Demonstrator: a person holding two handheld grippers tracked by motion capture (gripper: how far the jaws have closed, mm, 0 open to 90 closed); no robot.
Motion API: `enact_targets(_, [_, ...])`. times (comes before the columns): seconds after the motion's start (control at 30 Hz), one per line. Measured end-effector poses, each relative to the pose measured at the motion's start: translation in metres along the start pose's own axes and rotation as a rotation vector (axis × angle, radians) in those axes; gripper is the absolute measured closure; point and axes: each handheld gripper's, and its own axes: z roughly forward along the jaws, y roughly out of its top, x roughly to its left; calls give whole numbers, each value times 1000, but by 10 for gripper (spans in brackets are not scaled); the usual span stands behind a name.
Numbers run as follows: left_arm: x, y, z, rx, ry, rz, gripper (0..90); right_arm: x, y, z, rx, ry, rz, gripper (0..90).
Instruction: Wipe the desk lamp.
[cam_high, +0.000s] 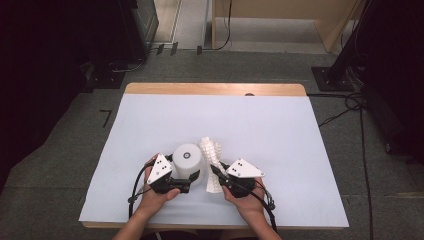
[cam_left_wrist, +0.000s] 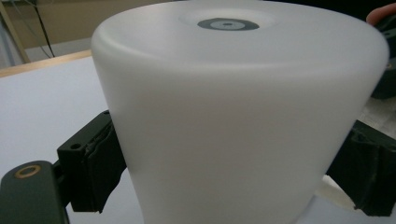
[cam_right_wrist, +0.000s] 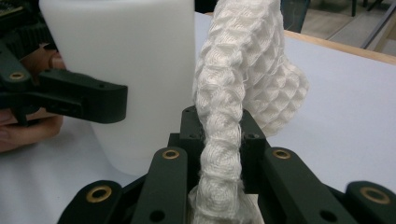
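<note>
Nearest the person, both hands sat at the table's (cam_high: 150, 120) near edge, at about 6 o'clock on the white surface. The left gripper (cam_high: 192, 178) was clamped on a white tapered cup (cam_high: 188, 160); in the left gripper view its jaws pressed the cup's (cam_left_wrist: 233, 140) wall from either side. The cup stood upside down, its long axis vertical, the flat base with a grey ring facing up and the wider mouth down on the table. Just beside it, toward 3 o'clock, the right gripper (cam_high: 216, 173) was closed on a white waffle-knit cloth (cam_high: 211, 152). In the right gripper view the cloth (cam_right_wrist: 238, 93) rose as a twisted rope from between the jaws. From above, its length ran away from the person toward 12 o'clock, ending just beyond the cup.
</note>
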Motion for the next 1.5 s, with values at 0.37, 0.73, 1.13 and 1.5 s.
enact_targets(0.37, [-6,-7,5,49,41,29,83,-5,-2,-1,4,-18,3,776])
enact_targets(0.73, [-25,0,7,65,189,-86,70,-8,-4,3,6,-49,13,753])
enact_targets(1.13, [-3,6,-9,-33,5,-148,87,5,-6,9,27,15,-14,761])
enact_targets(1.5, [-10,5,-2,16,-35,-91,88,16,9,-4,-36,17,-63,768])
